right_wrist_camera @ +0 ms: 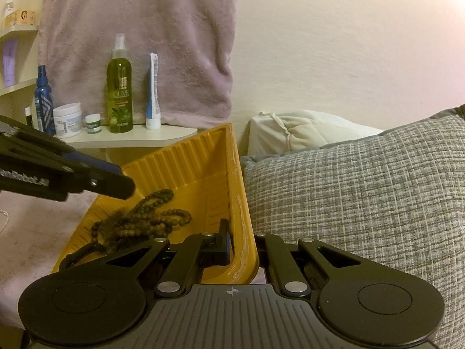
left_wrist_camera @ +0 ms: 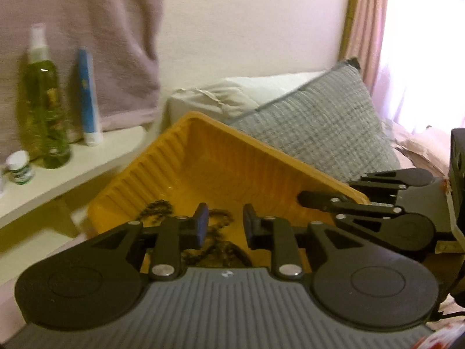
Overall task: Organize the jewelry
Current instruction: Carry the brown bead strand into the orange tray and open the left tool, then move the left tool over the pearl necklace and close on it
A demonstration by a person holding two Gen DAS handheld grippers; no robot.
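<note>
- Two handheld grippers work at one ribbed yellow plastic tray (right_wrist_camera: 186, 163).
- Right gripper (right_wrist_camera: 244, 250): fingers clamped on the tray's right rim.
- Left gripper (left_wrist_camera: 225, 222): fingers narrowly parted, gripping nothing.
- Dark brown beaded necklace (right_wrist_camera: 145, 218) lies inside the tray, below the left gripper.

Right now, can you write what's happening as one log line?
left gripper: open over beads | right gripper: shut on yellow tray wall | beads: in tray

The green spray bottle (right_wrist_camera: 119, 93) at eleven o'clock in the right wrist view reads "OLIVE". White lettering on the left gripper (right_wrist_camera: 128, 186), at nine o'clock, reads partly "enRobot.AI".
</note>
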